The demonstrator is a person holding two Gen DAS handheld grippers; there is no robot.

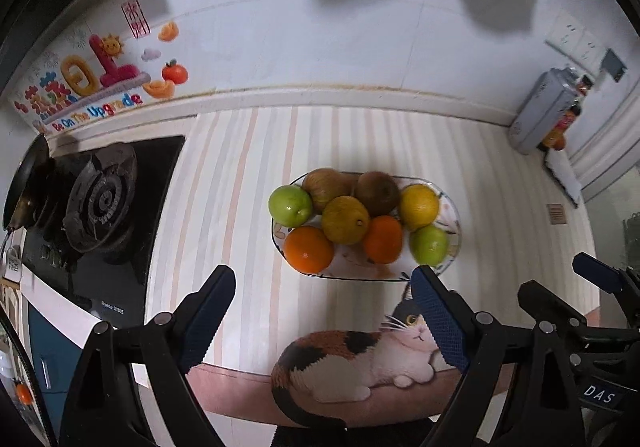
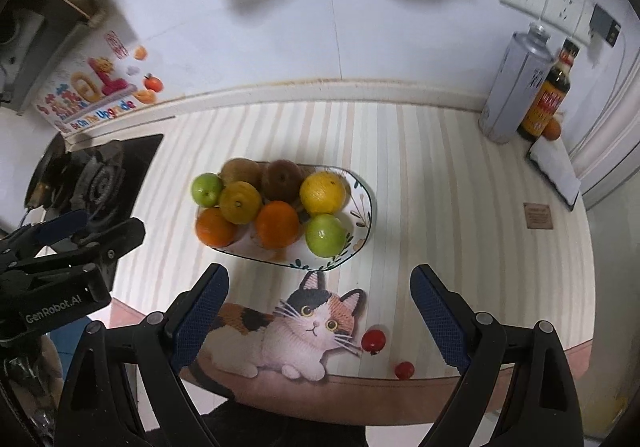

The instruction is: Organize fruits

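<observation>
An oval patterned plate sits mid-counter, piled with several fruits: two oranges, two green apples, yellow citrus and brown kiwis. My left gripper is open and empty, in front of the plate. My right gripper is open and empty over the cat picture. Two small red cherry tomatoes lie near the counter's front edge, between the right fingers.
A gas stove is at the left. A metal can and sauce bottle stand at the back right corner with a white cloth. The tiled wall with stickers is behind. The right gripper shows at the lower right of the left wrist view.
</observation>
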